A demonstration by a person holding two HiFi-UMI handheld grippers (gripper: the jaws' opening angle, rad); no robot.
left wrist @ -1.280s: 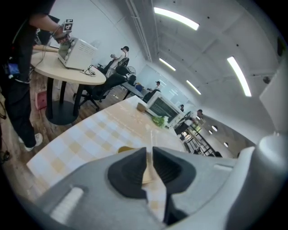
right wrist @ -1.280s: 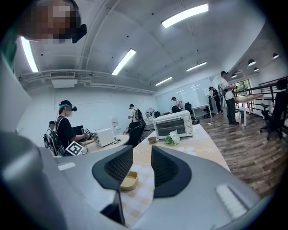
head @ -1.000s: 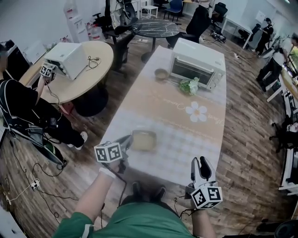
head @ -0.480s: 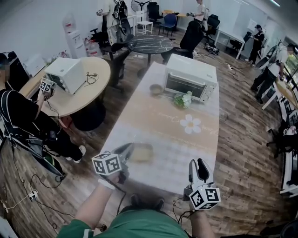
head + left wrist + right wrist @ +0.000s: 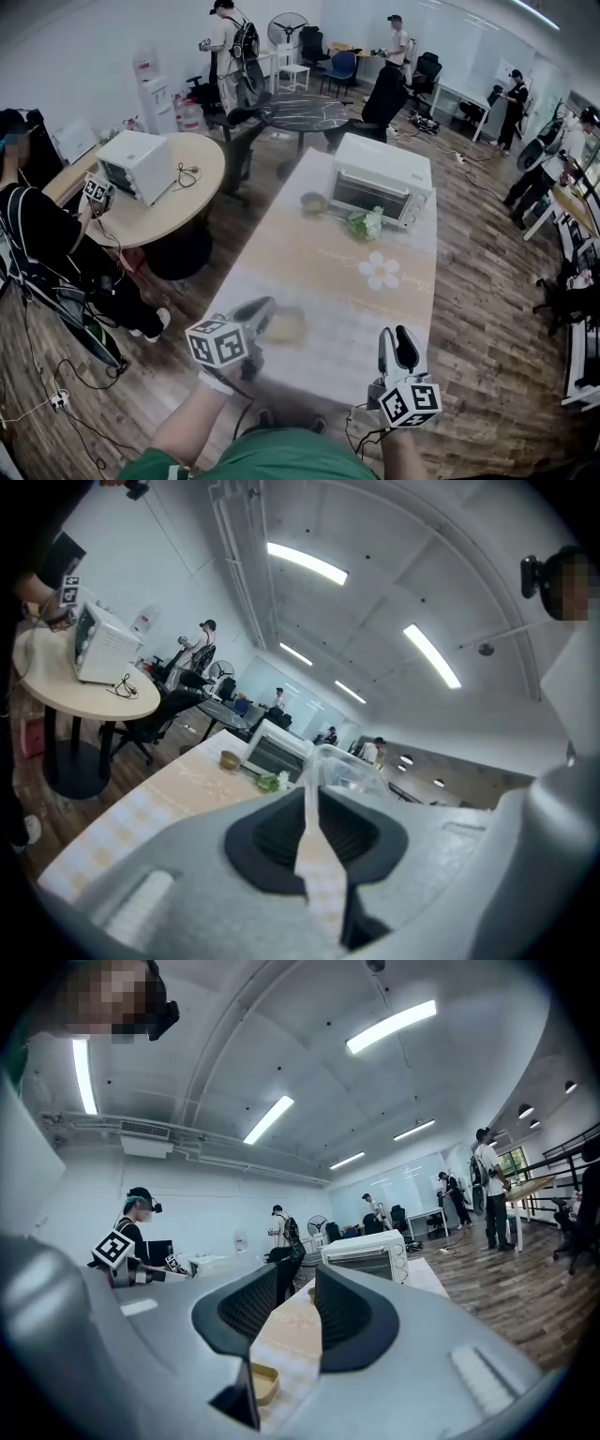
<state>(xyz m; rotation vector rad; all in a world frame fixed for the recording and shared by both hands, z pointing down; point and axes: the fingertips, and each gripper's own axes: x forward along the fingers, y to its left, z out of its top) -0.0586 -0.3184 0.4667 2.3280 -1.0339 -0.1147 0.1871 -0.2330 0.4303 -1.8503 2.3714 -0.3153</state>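
L gripper point(image 5: 253, 317) clamped on thin edge of clear plastic lid point(image 5: 349, 767), jaws nearly together w/ only the plastic between. Lid sticking up past the jaws, clear of the cloth. Hangs over near-left part of long table point(image 5: 309, 258), just beside shallow tan box point(image 5: 287, 324) set on the checked cloth close to near edge (blurred in head view, so touching or apart: can't tell). R gripper point(image 5: 397, 339) at near-right corner, jaws apart, nothing gripped, only cloth seen thru the gap. At far end: toaster oven point(image 5: 380, 180), w/ small bowl point(image 5: 313, 201) and bunch of greens point(image 5: 364, 223) just in front.
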